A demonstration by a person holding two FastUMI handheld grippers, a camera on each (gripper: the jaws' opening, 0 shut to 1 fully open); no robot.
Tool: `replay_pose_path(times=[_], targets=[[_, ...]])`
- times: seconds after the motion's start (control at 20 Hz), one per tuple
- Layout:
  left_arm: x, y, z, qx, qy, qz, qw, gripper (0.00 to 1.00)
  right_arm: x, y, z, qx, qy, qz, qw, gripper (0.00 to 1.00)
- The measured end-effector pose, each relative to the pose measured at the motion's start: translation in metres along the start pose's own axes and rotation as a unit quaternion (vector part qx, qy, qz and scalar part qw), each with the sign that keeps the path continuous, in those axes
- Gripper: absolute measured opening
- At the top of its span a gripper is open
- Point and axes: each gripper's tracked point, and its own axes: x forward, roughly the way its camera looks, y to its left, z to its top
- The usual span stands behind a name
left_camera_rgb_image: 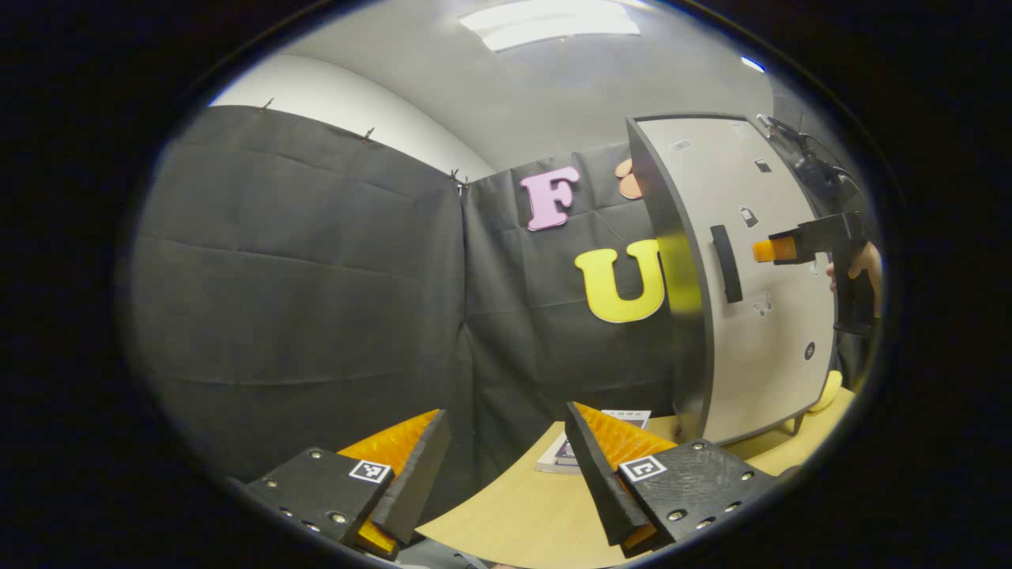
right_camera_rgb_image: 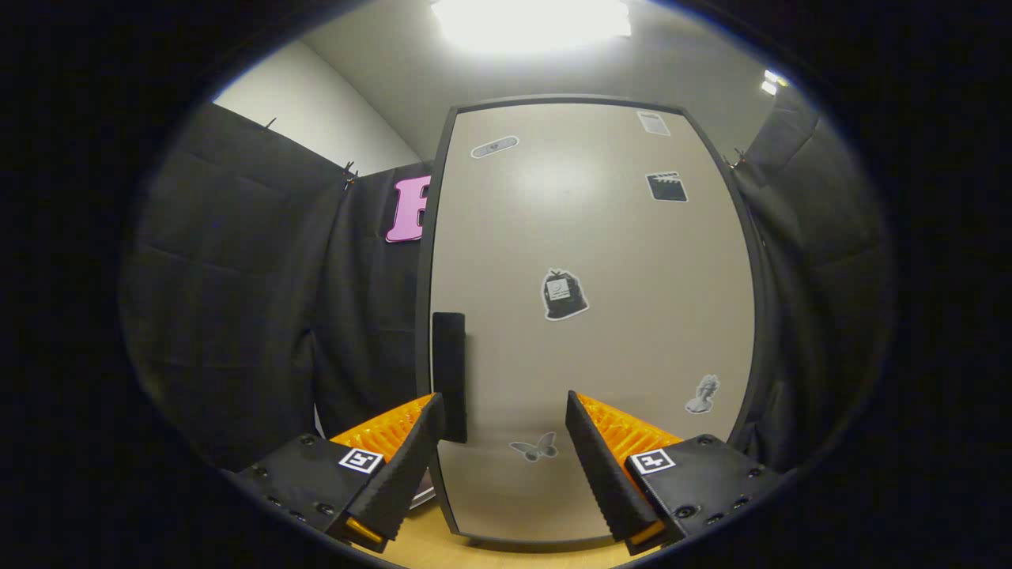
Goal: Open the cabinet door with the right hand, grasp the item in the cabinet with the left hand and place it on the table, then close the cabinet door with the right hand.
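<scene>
In the left gripper view we saw the left gripper (left_camera_rgb_image: 502, 466) held over the near edge of the table (left_camera_rgb_image: 522, 514), its two wedge-shaped fingers (left_camera_rgb_image: 601, 474) spread apart with nothing between them; their inner faces were ribbed and their outer plates flat with small screws. The table was smooth, pale wood. On it, beyond the fingers and just left of the cabinet's foot, lay a thin flat book (left_camera_rgb_image: 569, 454).

To the right stood the cabinet (left_camera_rgb_image: 688, 348), a tall box with a dark, glossy side panel. Its cabinet door (left_camera_rgb_image: 771, 316) was a smooth matte beige slab with a dark frame, dotted with small stickers, and it lay flush with the cabinet front. A slim, dark, upright bar served as the handle (left_camera_rgb_image: 726, 263). The right gripper (left_camera_rgb_image: 771, 250) hovered just right of that handle, apart from it, with a hand (left_camera_rgb_image: 862, 269) gripping its dark body at the far right.

In the right gripper view we faced the cabinet door (right_camera_rgb_image: 601, 332) squarely. The handle (right_camera_rgb_image: 448, 375) stood near the door's left edge, just above the gripper's left finger (right_camera_rgb_image: 395, 466). The right gripper (right_camera_rgb_image: 502, 466) had its fingers apart and empty. We could not see the item inside the cabinet, since the door hid it.
</scene>
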Motion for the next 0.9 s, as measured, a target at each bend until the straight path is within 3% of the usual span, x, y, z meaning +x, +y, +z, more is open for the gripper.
replay_pose_path(times=[0.3,0.5,0.55,0.6,0.7,0.85,0.9], targets=[[0.0,0.037,-0.014,-0.002,0.012,0.025,1.0,0.89,0.041,0.036,-0.013,-0.007,0.023,0.001,1.0,0.97],[-0.001,0.054,-0.025,-0.004,0.021,0.036,0.999,0.89,0.065,0.046,-0.022,0.004,0.052,-0.006,0.999,0.89],[-0.001,0.058,-0.026,-0.005,0.023,0.038,0.999,0.89,0.071,0.048,-0.023,0.006,0.058,-0.008,0.998,0.8],[-0.001,0.061,-0.027,-0.006,0.024,0.041,0.999,0.89,0.074,0.046,-0.026,0.009,0.064,-0.016,0.998,0.8],[-0.002,0.067,-0.03,-0.008,0.026,0.044,0.999,0.89,0.078,0.04,-0.026,0.017,0.069,-0.033,0.997,0.69],[-0.003,0.071,-0.031,-0.012,0.028,0.046,0.998,0.89,0.08,0.04,-0.025,0.02,0.074,-0.037,0.996,0.43],[-0.002,0.072,-0.032,-0.013,0.029,0.044,0.999,0.89,0.08,0.04,-0.024,0.016,0.074,-0.038,0.996,0.41]])
